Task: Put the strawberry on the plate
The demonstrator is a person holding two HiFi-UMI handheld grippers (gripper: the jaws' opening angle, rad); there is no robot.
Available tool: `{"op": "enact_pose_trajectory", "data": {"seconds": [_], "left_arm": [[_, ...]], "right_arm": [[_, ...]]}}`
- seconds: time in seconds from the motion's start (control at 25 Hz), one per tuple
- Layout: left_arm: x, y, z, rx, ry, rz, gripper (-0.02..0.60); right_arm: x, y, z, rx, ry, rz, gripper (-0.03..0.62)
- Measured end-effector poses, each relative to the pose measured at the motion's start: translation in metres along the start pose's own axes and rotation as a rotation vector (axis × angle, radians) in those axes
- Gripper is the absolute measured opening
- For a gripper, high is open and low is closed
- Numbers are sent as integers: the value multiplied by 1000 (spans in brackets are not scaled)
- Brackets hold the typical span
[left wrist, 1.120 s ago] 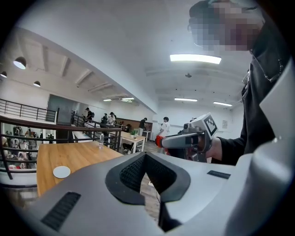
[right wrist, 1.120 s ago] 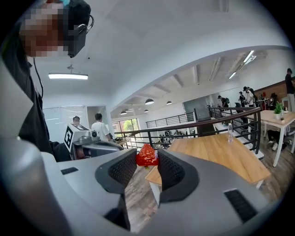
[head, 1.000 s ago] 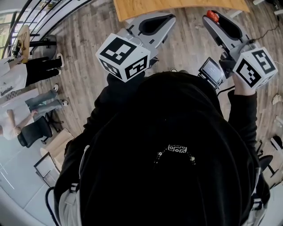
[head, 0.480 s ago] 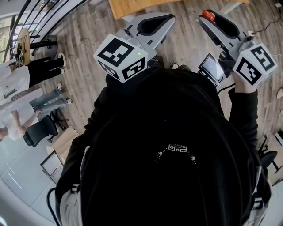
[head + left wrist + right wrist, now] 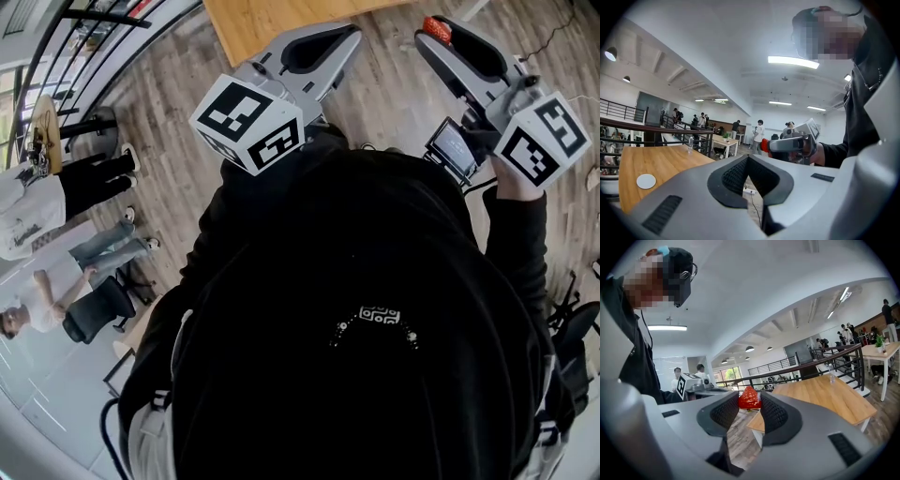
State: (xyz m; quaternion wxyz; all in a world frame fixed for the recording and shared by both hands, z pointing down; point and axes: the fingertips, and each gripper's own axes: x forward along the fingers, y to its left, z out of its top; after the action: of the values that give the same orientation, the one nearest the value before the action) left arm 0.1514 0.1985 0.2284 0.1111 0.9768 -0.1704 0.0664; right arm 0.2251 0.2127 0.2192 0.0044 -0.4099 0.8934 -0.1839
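A red strawberry (image 5: 750,398) sits pinched between the dark pads of my right gripper (image 5: 750,401), held up in the air. In the head view the strawberry (image 5: 434,26) shows at the tip of the right gripper (image 5: 433,32), top right. My left gripper (image 5: 352,36) is held up beside it, shut, with nothing between its jaws. In the left gripper view its pads meet at the tip (image 5: 747,157). A small white round plate (image 5: 646,181) lies on the wooden table (image 5: 665,164) to the left, well apart from both grippers.
The wooden table (image 5: 253,21) lies ahead past both grippers, with a clear bottle (image 5: 831,374) on its far part. A black railing (image 5: 825,357) runs behind it. People (image 5: 37,187) and a chair (image 5: 94,309) are at the left on the wood floor.
Both grippers have shifted slightly up and left in the head view, and more of the table shows at top left. The strawberry stays in the right gripper's jaws.
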Motion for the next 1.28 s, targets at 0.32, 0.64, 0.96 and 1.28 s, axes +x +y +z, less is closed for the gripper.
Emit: {"op": "enact_pose_trajectory", "data": {"seconds": [0.32,0.64,0.96,1.28], "left_arm": [[22,4,-7,4,15,-101,-3],[27,82,13,-15,19,-59,-3],[6,146,35,1,11,-75,-3],[5,252,43,-7,0,-81,-3]], "right_arm": [[-3,-18,-6,42,-12,-69,152],[64,-48,22,31,-17,-59,152],[131,-49,44,36,6,-61,152],[233,-83,63,20,47,-71,152]]}}
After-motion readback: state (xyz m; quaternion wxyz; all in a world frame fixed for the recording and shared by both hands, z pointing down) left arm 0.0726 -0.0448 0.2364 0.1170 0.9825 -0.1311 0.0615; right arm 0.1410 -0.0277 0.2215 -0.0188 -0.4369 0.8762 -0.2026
